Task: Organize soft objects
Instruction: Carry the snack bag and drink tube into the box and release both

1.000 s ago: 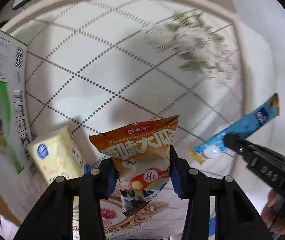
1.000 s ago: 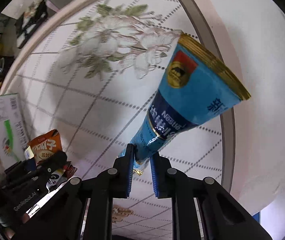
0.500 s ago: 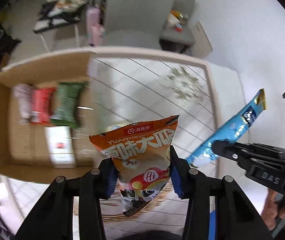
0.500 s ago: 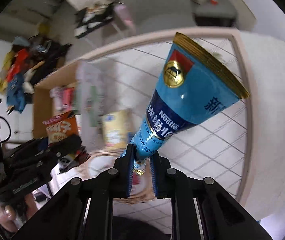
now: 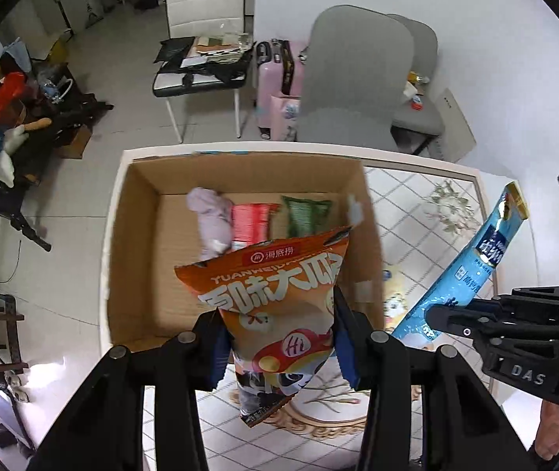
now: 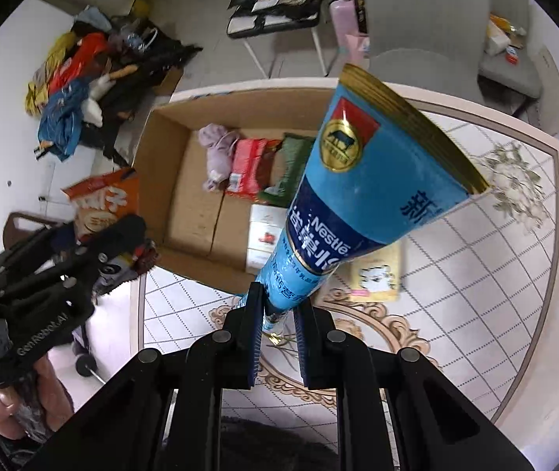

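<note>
Orange snack bag (image 5: pixel 279 310), crinkled and printed with a cartoon panda, sits clamped between the fingers of the left hand-held gripper (image 5: pixel 277 337), raised in the air just in front of an open cardboard box (image 5: pixel 138 243). The right hand-held gripper (image 6: pixel 277 337) is closed on the narrow end of a long blue sachet (image 6: pixel 357 188), which tilts up and away from it, also held clear of the bench (image 6: pixel 495 274).

Beyond both grippers, the box rests on the bench's far left part. Along its back wall lie a pale purple soft toy (image 5: pixel 210 216), a red packet (image 5: pixel 250 221) and a green packet (image 5: pixel 306 214), side by side and touching. A white packet (image 6: pixel 263 231) lies nearer the front of the box, seen from the right wrist.

Outside the box, a pale yellow packet (image 6: pixel 375 274) lies flat on the patterned bench top, just beside the box's right wall.

Judging by this, the sorting looks more than half done: four things are boxed, two are in the air and seemingly headed for the box, and the yellow packet is untouched. Beyond the bench are chairs and floor clutter.
</note>
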Motion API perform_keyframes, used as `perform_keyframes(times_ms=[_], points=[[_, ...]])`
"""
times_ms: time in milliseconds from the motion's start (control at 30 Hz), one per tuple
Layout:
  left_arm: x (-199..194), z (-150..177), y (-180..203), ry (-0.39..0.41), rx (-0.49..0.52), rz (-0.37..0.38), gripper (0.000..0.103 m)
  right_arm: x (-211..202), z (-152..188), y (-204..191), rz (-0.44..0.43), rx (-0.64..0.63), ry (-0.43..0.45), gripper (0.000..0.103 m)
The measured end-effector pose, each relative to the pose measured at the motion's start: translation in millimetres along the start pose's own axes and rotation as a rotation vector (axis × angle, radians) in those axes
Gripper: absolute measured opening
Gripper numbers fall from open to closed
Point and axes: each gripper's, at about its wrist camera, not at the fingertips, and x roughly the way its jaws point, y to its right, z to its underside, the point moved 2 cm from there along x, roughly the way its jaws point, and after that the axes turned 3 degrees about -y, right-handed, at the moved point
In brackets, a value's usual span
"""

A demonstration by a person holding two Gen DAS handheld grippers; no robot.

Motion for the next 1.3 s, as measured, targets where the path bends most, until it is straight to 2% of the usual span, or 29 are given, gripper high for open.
perform_keyframes(times_ms=[167,367,633,733,867,933,1033,1300], points=[[20,-7,-30,-0.038,-0.011,-0.012,0.041,22,-14,-12,0.058,-0.022,-0.058,0.016],[63,-12,-53,-0.133,-0.034,0.002,0.041,68,-39,-10,0.145,-0.021,-0.158,0.016],[108,-19,-62,-0.232,-0.036,0.031,0.041,114,-59,2,0.251,-0.028,-0.266,0.016],[124,-24,-68,-0.276,-0.042,0.001,0.042,127,-67,4,0.293,-0.032,-0.304,0.018],[138,-26,-80,-0.334,-0.092,0.016,0.043,131,-74,5,0.321,-0.015,-0.31,0.025],[137,-27,-84,-0.326,-0.102,0.011,0.045,129,-77,2,0.322,-0.007,-0.301,0.042],[133,-27,-90,-0.318,-0.117,0.017,0.047,124,-79,-1,0.297,0.017,-0.277,0.057],[113,-22,-96,-0.281,-0.121,-0.01,0.047,104,-73,-10,0.25,0.068,-0.206,0.058]])
